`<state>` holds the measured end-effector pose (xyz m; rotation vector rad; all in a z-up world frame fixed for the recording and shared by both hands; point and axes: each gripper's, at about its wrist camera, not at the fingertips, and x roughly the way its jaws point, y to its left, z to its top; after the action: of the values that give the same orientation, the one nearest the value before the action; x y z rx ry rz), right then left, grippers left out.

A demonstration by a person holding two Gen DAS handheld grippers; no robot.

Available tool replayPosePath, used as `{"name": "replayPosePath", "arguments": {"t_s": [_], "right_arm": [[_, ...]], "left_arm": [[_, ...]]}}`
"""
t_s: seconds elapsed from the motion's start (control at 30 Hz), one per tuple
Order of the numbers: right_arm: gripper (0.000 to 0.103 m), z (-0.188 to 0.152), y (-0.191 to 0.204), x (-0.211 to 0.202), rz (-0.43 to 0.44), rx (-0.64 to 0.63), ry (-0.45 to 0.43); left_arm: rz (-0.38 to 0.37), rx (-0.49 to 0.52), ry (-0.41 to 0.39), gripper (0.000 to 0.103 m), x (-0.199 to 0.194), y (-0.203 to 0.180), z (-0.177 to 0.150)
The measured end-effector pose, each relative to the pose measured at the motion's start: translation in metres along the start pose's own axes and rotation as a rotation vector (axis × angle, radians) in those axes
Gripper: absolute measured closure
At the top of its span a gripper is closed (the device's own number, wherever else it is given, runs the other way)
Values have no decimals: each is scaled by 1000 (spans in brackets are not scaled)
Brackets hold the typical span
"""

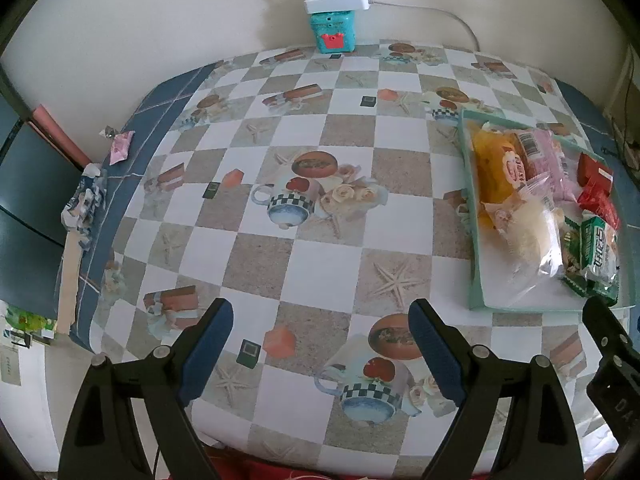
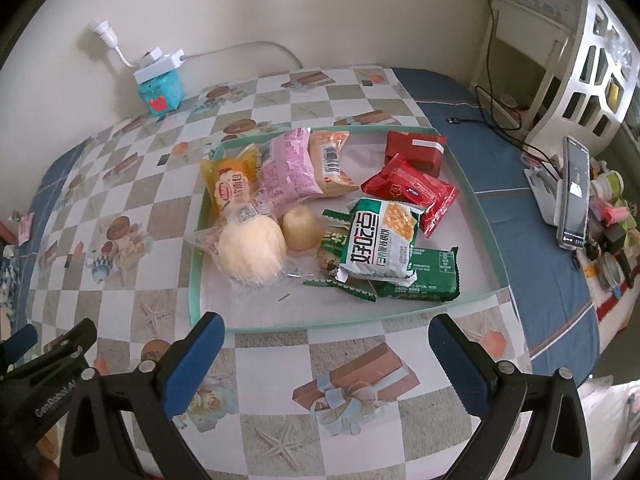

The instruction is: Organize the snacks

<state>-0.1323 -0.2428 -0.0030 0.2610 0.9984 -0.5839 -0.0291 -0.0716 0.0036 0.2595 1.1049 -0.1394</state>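
A green-rimmed tray lies on the checked tablecloth and holds several snacks: an orange pack, a pink pack, a pale bun, red packs and green-and-white packs. The tray also shows in the left wrist view at the right. My right gripper is open and empty, just in front of the tray's near rim. My left gripper is open and empty over bare tablecloth, left of the tray.
A teal box with a white power adapter stands at the far wall. A small pink wrapper lies at the table's left edge. A phone on a stand and small clutter sit at the right.
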Motion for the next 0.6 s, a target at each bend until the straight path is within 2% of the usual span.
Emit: {"name": "replayPosePath", "arguments": {"t_s": [0.6], "right_arm": [[0,0,2,3,-8,-12,10]], "left_arm": [[-15,-1,28,13,5,1,0]]}}
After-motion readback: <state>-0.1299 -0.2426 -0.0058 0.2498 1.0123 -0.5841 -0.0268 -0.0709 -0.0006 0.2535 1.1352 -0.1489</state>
